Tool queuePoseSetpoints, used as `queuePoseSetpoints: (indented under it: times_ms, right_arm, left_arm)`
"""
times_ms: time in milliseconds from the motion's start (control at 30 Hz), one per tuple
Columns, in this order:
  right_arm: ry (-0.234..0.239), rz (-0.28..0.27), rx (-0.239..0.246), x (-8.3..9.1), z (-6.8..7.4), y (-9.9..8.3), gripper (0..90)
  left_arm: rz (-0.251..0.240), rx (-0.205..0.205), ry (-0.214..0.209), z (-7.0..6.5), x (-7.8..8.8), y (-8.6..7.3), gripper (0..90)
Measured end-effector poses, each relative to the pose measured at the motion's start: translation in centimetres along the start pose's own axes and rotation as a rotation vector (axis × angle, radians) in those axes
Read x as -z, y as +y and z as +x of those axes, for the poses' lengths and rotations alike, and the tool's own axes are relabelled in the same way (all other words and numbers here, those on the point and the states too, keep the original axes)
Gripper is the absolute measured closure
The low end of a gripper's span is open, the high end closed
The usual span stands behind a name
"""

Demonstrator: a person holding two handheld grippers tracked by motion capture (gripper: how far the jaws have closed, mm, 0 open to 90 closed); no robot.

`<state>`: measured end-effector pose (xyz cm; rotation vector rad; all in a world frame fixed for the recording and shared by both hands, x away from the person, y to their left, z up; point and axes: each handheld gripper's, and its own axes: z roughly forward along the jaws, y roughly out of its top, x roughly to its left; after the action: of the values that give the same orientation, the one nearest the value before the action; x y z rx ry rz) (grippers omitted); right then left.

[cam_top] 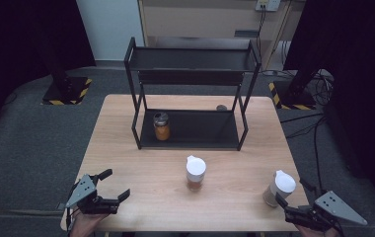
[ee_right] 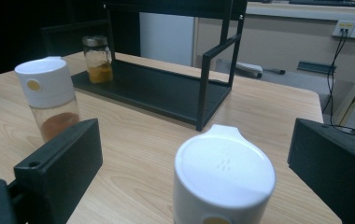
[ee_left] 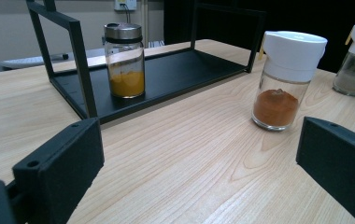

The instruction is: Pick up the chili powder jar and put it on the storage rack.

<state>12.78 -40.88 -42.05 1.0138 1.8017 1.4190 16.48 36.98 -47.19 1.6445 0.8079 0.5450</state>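
Dark curtains ringed the pale wooden table (cam_top: 126, 148), and a black two-tier rack (cam_top: 190, 128) stood at its far half. We judged the work in hand to be loading spice jars onto that rack, and it looked about a third done. One glass jar with a metal lid (cam_top: 162, 126), holding yellow powder, already stood upright on the left end of the rack's bottom shelf; the top shelf was bare.

Two jars were left on the table. A white-capped jar of reddish-brown powder (cam_top: 196, 173) stood upright in front of the rack, near the middle, well apart from both of our tools. A second white-capped jar (cam_top: 279, 188), with pale contents, stood near the front right corner.

Our right gripper (cam_top: 294, 200) was at that corner with its jaws spread wide, and in the right gripper view the second jar's cap (ee_right: 224, 172) sat between them, not yet pinched. Our left gripper (cam_top: 116, 185) hung over the front left edge, its jaws also spread and holding nothing, pointed toward the reddish jar (ee_left: 285, 84).

We took the next move to be closing the right jaws on that near jar.
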Motion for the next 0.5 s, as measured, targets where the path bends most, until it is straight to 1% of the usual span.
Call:
queuePoseSetpoints:
  times_ms: [167,200,233,333,500]
  right_arm:
    - [0.031,0.015,0.000,-0.5,-0.1,1.3,3.2]
    - [0.031,0.015,0.000,-0.5,-0.1,1.3,3.2]
    - [0.044,0.012,0.007,-0.8,0.1,1.9,3.3]
    - [0.072,0.008,0.013,-1.5,0.3,2.9,3.6]
    - [0.106,0.011,0.021,-3.1,0.9,4.2,3.7]
  left_arm:
    - [0.006,-0.002,0.001,0.0,-0.1,0.1,0.0]
    - [0.006,-0.002,0.001,0.0,-0.1,0.1,0.0]
    - [0.004,-0.001,0.000,0.0,-0.1,0.1,0.0]
    - [0.005,0.005,0.002,0.0,-0.1,0.0,0.0]
    - [0.006,0.010,0.001,0.1,-0.1,0.0,0.0]
